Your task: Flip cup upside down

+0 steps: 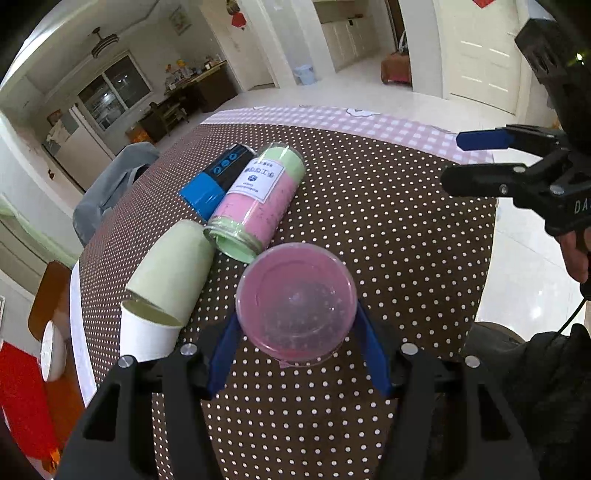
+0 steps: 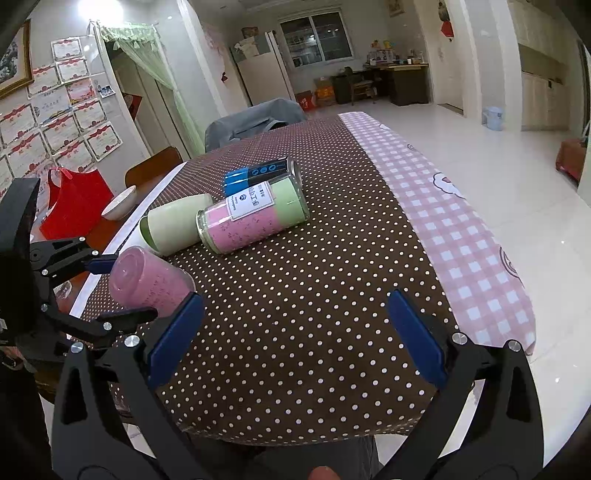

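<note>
Table [image 2: 436,417]: white top, shows bare at the near right edge.
Brown cloth [image 2: 314,295]: white dots, covers most of the top.
Pink cloth [image 2: 465,240]: checked, along the right side, hangs over the edge.
Jar [image 2: 255,218]: pink and green, on its side.
Can [image 2: 258,174]: blue and black, lying touching the jar.
Green cup [image 2: 173,225]: lying beside the jar.
Bowl [image 2: 119,203]: white, left edge.

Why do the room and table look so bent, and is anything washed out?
Left wrist view: fisheye lens curves the table edge and leaves black corners; the pink cup between the left gripper fingers is sharp. Right wrist view: walls bow too, and a ceiling light glares white at top left.
</note>
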